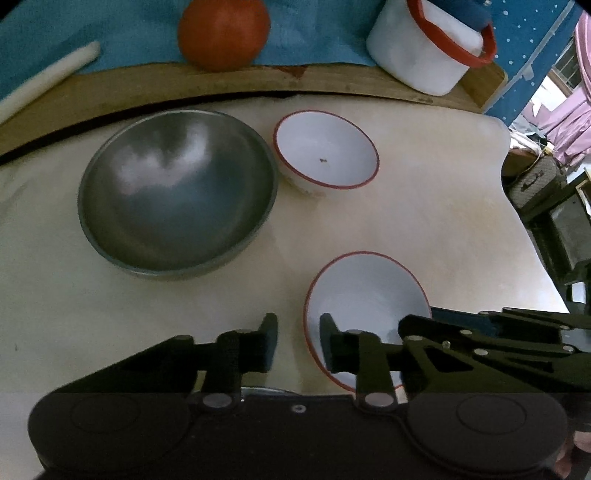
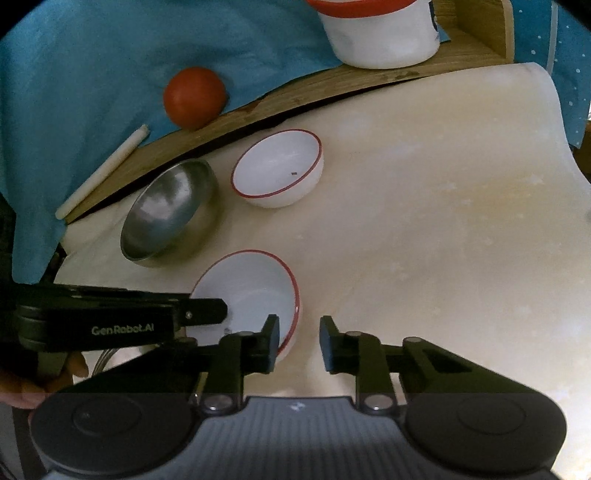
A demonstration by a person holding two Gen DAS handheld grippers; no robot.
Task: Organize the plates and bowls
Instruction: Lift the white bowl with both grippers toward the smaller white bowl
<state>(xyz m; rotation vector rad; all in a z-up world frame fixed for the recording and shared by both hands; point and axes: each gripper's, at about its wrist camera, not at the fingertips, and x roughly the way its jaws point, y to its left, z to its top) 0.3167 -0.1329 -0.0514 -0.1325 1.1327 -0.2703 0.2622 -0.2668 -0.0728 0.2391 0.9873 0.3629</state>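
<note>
My left gripper (image 1: 298, 345) has its fingers apart with nothing between them but bare tabletop (image 1: 424, 229); the rim of the near white bowl (image 1: 364, 299) runs just past my right finger, which overlaps the bowl's inside edge from this view, though I cannot tell whether it touches. Through the right wrist camera, my right gripper (image 2: 298, 345) is likewise spread, gripping nothing, and the same near white bowl (image 2: 251, 288) sits just ahead and to the left of my left finger, whose tip overlaps the red rim. The left gripper reaches in from the left side of that view, one of its fingers (image 2: 207, 312) lying across the bowl's far-left edge. Ahead of my left fingers and off to the left stands the steel bowl (image 1: 177, 195), upright and empty; just to its right, close beside it, is the far white bowl (image 1: 327, 149) with a red rim and a small dark speck inside. From the right gripper both lie well ahead and to the left. Beyond the bowls a wooden board (image 1: 229, 86) runs across, carrying a blue cloth (image 1: 129, 29), a tomato (image 1: 223, 33), a white stick (image 1: 48, 79) and a white enamel mug (image 1: 424, 48) with a red rim.
</note>
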